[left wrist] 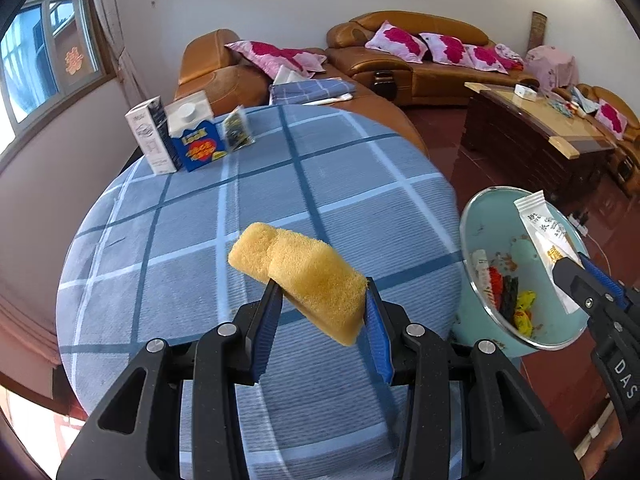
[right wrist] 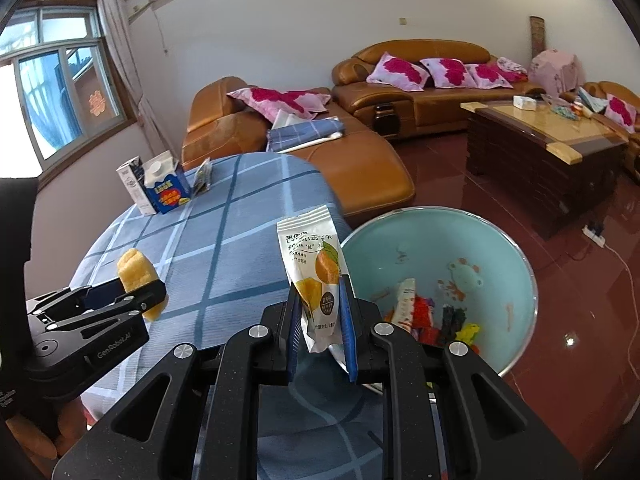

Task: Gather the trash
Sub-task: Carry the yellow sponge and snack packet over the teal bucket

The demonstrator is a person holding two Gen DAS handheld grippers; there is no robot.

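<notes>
Over the table's right edge, the right gripper (right wrist: pixel 320 320) is clamped on a snack packet (right wrist: pixel 314 276), long axis standing nearly upright, top tipped a little left. And the bin (right wrist: pixel 516 264) is right there: its open mouth lies just to the right of the packet and a touch beyond, rim near the packet's edge. In the left wrist view the packet (left wrist: pixel 546 240) reads as already hanging over the bin's (left wrist: pixel 470 240) mouth, though the fisheye makes that hard to swear to. Coloured wrappers sit at the bottom.

Further left, the left gripper (left wrist: pixel 320 304) is closed on a yellow sponge (left wrist: pixel 300 276), held clear above the checked cloth (left wrist: pixel 180 220), long axis slanting from far-left to near-right. The bin lies well off to its right, past the table edge.

So the right hand is plainly the nearer. I'd judge a short shift right, then release, drops the packet in; the sponge has the longer trip. Cartons (left wrist: pixel 176 136) stand at the far edge, untouched.
</notes>
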